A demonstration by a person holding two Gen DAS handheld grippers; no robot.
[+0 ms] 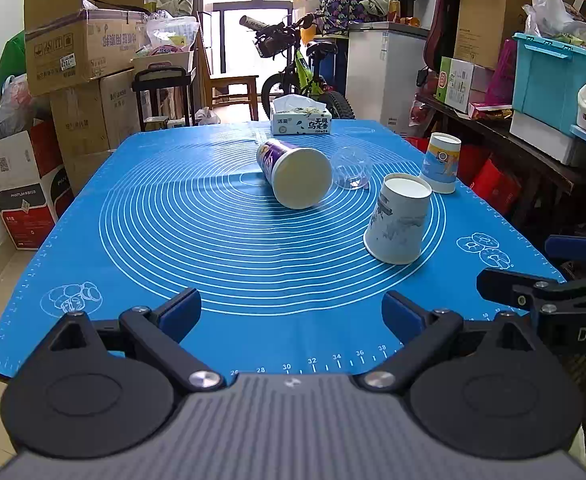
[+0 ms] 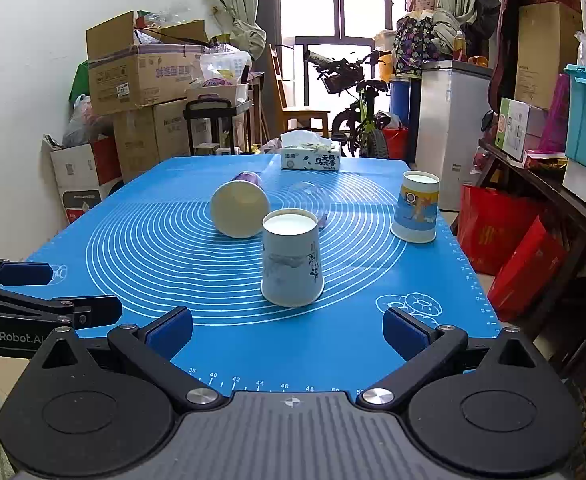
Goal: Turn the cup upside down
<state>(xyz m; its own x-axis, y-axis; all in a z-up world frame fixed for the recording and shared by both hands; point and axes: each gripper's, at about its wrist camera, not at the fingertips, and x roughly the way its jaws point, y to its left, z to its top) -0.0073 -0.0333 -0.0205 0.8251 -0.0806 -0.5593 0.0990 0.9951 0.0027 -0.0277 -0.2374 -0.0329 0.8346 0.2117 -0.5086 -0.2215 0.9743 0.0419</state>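
A purple and white paper cup (image 1: 295, 174) lies on its side on the blue mat (image 1: 173, 232), its white base toward me; it also shows in the right wrist view (image 2: 239, 208). A white printed cup (image 1: 398, 218) (image 2: 291, 257) stands upside down. A blue and orange cup (image 1: 440, 163) (image 2: 416, 207) stands upside down at the right. A clear plastic cup (image 1: 352, 168) lies on its side behind the purple one. My left gripper (image 1: 291, 316) and right gripper (image 2: 287, 332) are both open and empty, near the mat's front edge.
A tissue box (image 1: 301, 120) (image 2: 311, 157) sits at the mat's far edge. Cardboard boxes (image 1: 81, 52) are stacked on the left. A bicycle (image 1: 297, 68) and a white appliance (image 1: 385, 72) stand behind. Shelves with a teal bin (image 1: 549, 76) line the right.
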